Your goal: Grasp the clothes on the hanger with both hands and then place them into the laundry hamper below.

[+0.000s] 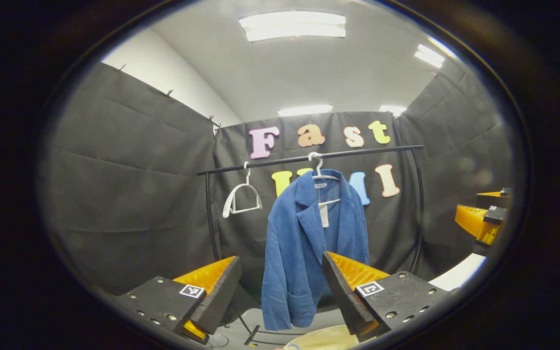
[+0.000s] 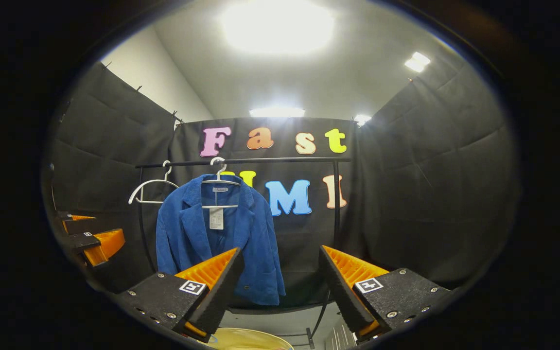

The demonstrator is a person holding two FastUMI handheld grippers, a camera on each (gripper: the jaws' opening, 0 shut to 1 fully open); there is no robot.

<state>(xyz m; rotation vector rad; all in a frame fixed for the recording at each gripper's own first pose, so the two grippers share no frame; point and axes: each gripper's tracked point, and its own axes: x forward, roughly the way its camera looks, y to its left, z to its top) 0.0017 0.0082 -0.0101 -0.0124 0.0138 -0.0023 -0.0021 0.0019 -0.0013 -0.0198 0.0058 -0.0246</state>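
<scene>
A black rail (image 1: 309, 158) crosses the cloth-walled booth under ceiling lights, carrying a blue jacket (image 1: 309, 243) on a white hanger (image 1: 321, 177) and an empty hanger (image 1: 242, 199) beside it; a pale hamper rim (image 2: 251, 340) shows below. Both grippers face the jacket, level and well short of it. The left gripper (image 1: 280, 291) and right gripper (image 2: 280, 287) are spread wide, holding nothing.
</scene>
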